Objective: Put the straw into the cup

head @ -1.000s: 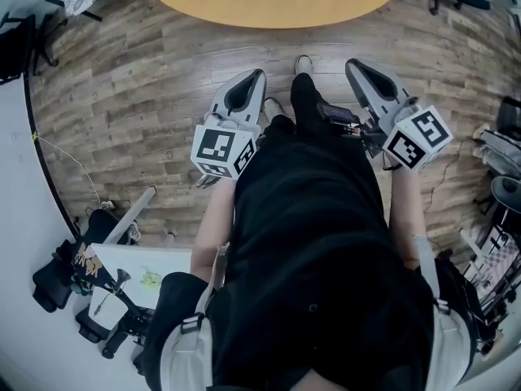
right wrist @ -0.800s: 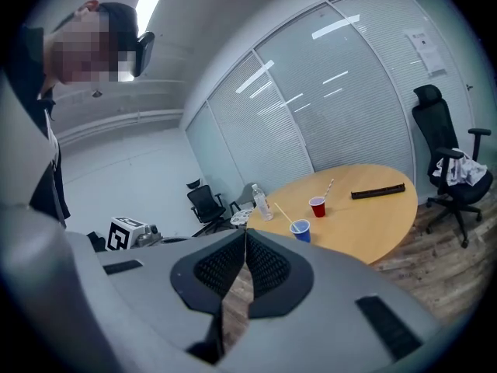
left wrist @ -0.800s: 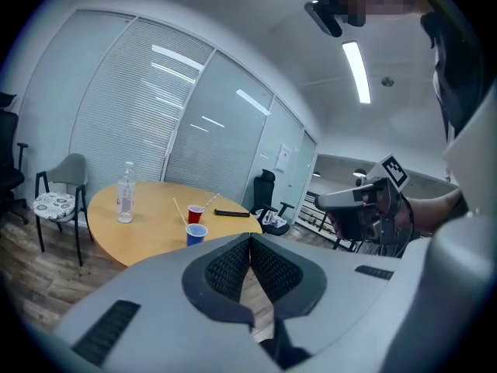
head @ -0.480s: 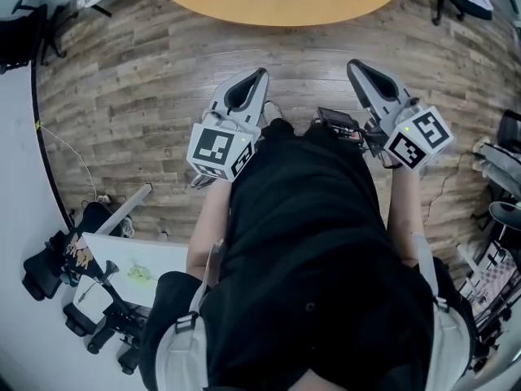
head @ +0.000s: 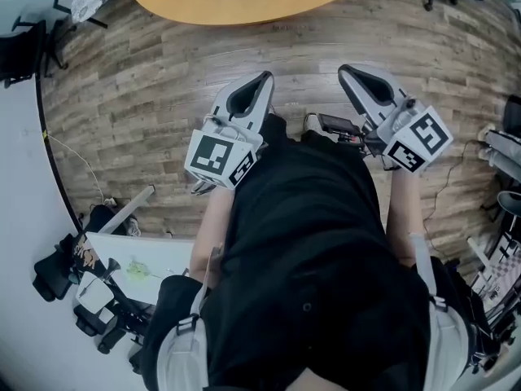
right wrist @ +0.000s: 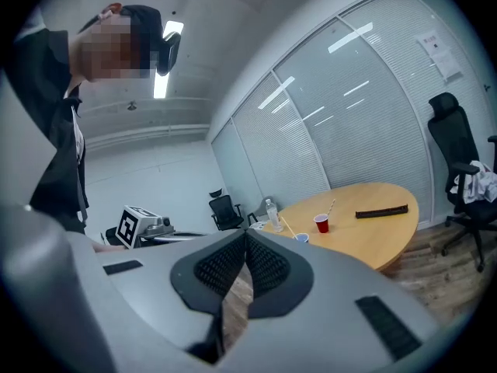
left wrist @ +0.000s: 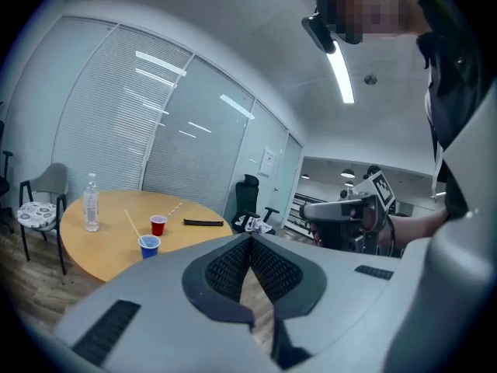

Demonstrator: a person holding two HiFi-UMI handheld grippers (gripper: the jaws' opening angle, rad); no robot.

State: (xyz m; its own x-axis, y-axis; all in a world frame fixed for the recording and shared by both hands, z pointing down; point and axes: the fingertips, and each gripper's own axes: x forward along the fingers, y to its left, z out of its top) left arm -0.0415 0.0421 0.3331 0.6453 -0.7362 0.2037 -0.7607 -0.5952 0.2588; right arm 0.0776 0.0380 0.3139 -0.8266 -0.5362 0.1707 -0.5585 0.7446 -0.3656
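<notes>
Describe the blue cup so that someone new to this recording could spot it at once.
Find the oval wooden table before the blind-covered glass wall. In the left gripper view, the blue cup stands right of the clear water bottle. It is the only blue one, nearer the camera than the red cup, with a pale straw slanting up from it.

Your left gripper and right gripper wear matt grey plastic shells, and their pads are black and finely ribbed. The desk has a smooth, satiny light-wood top. Near its edge the blue cup and red cup look like glossy plastic, and the bottle is clear plastic. The floor is rough-grained wood plank. Your clothing is matt black cloth.
</notes>
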